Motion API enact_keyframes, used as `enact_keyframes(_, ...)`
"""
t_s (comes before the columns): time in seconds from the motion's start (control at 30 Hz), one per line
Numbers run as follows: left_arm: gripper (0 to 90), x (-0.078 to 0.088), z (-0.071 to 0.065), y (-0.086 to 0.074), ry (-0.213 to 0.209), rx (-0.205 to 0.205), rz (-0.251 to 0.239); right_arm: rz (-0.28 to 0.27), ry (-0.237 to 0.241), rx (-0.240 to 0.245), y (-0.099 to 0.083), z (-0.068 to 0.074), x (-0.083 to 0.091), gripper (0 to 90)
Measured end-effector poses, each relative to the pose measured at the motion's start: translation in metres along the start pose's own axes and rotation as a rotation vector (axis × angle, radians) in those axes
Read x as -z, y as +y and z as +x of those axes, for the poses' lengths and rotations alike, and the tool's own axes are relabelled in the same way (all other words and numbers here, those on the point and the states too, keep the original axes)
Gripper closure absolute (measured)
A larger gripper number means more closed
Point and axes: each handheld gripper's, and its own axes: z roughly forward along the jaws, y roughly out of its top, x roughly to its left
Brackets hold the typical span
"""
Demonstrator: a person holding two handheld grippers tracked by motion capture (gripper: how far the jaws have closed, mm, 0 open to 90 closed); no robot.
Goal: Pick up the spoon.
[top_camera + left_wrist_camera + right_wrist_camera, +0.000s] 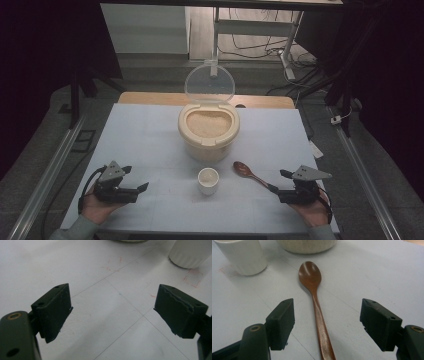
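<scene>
1. At the six o'clock edge of the pale table (150, 130), a person's two hands are each holding a gripper, one toward seven o'clock and one toward five o'clock.
2. Toward five o'clock, the right gripper (276, 181) is resting low over the table with its jaws standing wide apart and gripping nothing.
3. Between those wide jaws, in the right gripper view, the handle of the brown wooden spoon (315, 302) is running up the middle, clear of both pads, with its bowl pointing to twelve o'clock of that view.
4. On the table in the high view, the spoon (250, 173) is lying flat with its bowl toward the centre and its handle slanting out to the right gripper.
5. Toward seven o'clock, the left gripper (135, 179) is sitting with its jaws spread wide as well, and in the left gripper view bare table surface is showing between them.
6. Just below the table's centre, a small white cup (208, 180) is standing upright, well apart from the left gripper and near the spoon's bowl.
7. At the centre, toward twelve o'clock of the cup, a cream container (208, 135) is sitting open and holding pale grains, with its clear round lid (209, 83) standing up behind it.
</scene>
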Motion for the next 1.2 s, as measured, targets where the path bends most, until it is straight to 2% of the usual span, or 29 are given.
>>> enact_keyframes(0.23,13.9,0.000,-0.001,0.000,-0.003,-0.001,0.002,0.017,0.000,0.002,0.002,0.001,0.000,29.8)
enact_keyframes(0.3,13.9,0.000,-0.001,0.000,-0.002,-0.002,0.003,0.019,0.014,-0.007,0.004,0.001,0.001,30.4)
enact_keyframes(0.47,13.9,-0.002,0.000,-0.001,-0.005,0.005,0.012,0.036,0.018,0.005,0.016,0.002,0.006,30.6)
enact_keyframes(0.77,13.7,-0.003,0.000,-0.001,-0.008,0.008,0.020,0.197,0.042,0.021,0.053,0.002,0.003,29.8)
enact_keyframes(0.8,13.7,-0.003,0.000,-0.001,-0.009,0.006,0.020,0.197,0.042,0.021,0.053,0.002,0.003,29.8)
enact_keyframes(0.83,13.7,-0.003,0.000,-0.001,-0.011,0.005,0.020,0.221,0.044,0.018,0.063,0.001,0.000,30.0)
enact_keyframes(0.87,13.7,-0.003,0.000,-0.002,-0.010,0.006,0.020,0.221,0.044,0.018,0.063,0.001,0.000,30.0)
enact_keyframes(0.9,13.7,-0.003,0.000,-0.002,-0.011,0.005,0.021,0.244,0.049,0.024,0.073,0.000,-0.002,29.9)
enact_keyframes(0.97,13.7,-0.003,0.001,-0.002,-0.014,0.007,0.023,0.274,0.057,0.030,0.081,0.000,-0.005,29.8)
enact_keyframes(1.13,13.7,-0.004,0.001,-0.003,-0.014,0.009,0.026,0.318,0.075,0.036,0.090,0.000,-0.013,29.9)
enact_keyframes(1.2,13.7,-0.004,0.001,-0.003,-0.013,0.006,0.030,0.345,0.072,0.055,0.092,0.002,-0.021,30.2)
